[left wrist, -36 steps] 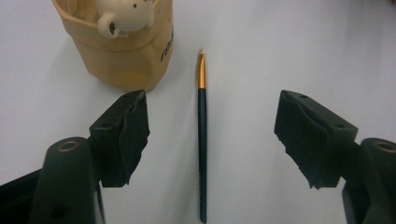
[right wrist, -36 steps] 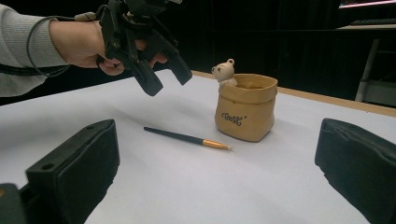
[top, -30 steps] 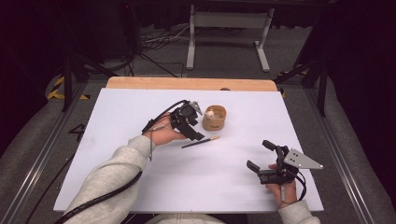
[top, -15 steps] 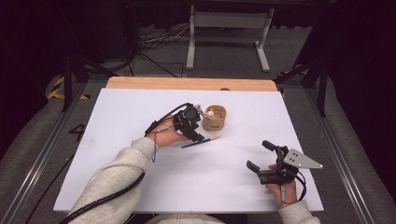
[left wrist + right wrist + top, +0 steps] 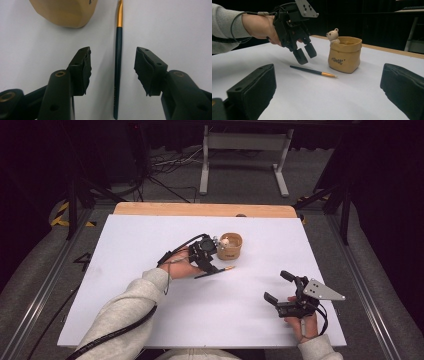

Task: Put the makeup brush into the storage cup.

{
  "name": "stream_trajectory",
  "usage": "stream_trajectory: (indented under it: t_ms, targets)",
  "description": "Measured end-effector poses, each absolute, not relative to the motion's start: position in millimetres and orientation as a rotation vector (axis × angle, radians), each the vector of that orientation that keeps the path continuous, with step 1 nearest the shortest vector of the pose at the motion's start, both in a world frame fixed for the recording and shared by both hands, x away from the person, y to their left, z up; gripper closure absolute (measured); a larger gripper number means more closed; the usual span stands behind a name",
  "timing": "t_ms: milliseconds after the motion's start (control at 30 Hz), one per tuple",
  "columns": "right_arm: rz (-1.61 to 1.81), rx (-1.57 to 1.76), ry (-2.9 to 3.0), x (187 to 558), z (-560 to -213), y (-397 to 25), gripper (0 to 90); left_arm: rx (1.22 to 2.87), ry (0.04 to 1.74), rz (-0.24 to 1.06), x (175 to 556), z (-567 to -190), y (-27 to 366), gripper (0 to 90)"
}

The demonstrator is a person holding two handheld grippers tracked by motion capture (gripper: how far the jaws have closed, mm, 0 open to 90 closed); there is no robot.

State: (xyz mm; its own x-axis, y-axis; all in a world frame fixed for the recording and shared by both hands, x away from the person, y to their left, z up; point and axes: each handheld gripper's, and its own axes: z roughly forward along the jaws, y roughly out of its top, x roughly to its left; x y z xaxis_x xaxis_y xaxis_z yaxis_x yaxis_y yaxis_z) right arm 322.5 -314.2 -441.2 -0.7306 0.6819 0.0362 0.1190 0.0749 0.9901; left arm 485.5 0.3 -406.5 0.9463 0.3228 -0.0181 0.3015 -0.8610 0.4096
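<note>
While the left gripper (image 5: 214,263) hovered with jaws wide astride the pen (image 5: 118,62), that pen lay flat on the white tabletop (image 5: 150,235), just beside the tan pouch holder (image 5: 229,246); right gripper (image 5: 281,287), well apart, gaped wide. Dark room, grey floor (image 5: 320,235).

text: dark script word, seemingly "Best" | on: front of tan sack-shaped holder (image 5: 344,58) | place: toward table's far edge | other lettering: too blurred
</note>
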Motion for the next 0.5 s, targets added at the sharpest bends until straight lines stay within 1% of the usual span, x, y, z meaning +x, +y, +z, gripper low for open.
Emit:
stream_trajectory:
  t_ms: [233, 500]
  targets:
    - [1.698, 0.792, 1.919, 322.5, -441.2, -314.0, 0.6, 2.73, 0.456, 0.074, 485.1, -410.5, -4.1, 51.4]
    - [1.695, 0.795, 1.923, 322.8, -441.5, -314.2, 0.7, 2.793, 0.442, 0.067, 484.2, -414.8, -8.3, 57.3]
